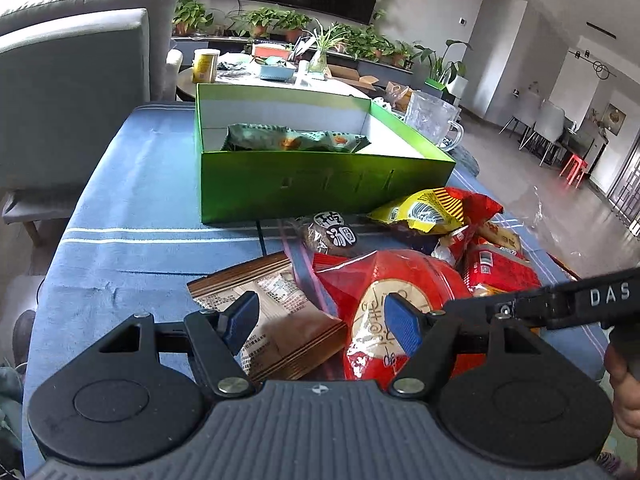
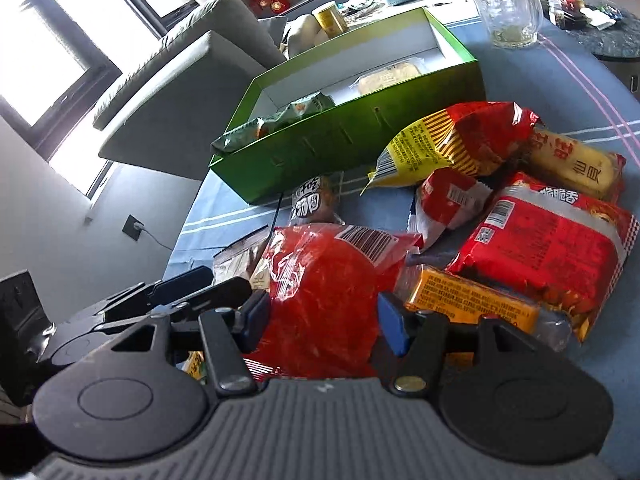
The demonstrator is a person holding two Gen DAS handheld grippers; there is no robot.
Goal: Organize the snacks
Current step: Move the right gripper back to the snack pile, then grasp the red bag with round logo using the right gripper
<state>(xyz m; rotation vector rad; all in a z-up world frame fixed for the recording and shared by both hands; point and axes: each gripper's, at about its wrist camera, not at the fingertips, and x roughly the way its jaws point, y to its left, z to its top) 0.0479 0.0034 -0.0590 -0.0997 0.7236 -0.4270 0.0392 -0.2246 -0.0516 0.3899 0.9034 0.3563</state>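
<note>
A green box (image 1: 320,190) stands on the blue tablecloth and holds a green snack packet (image 1: 296,138); the right wrist view shows the box (image 2: 360,128) also holding a pale packet (image 2: 390,76). In front of it lies a pile of snacks. My left gripper (image 1: 320,322) is open over a brown packet (image 1: 276,320) and a round red packet (image 1: 380,304). My right gripper (image 2: 320,320) is open with its fingers on either side of that red packet (image 2: 324,288); I cannot tell if they touch it. A yellow-red bag (image 2: 452,140) and a red packet (image 2: 552,244) lie to the right.
A glass mug (image 2: 508,4) stands behind the box on the right. A grey sofa (image 1: 72,80) borders the table on the left. A small dark round snack (image 1: 332,232) lies near the box front. A yellow can (image 1: 205,65) and plants sit beyond.
</note>
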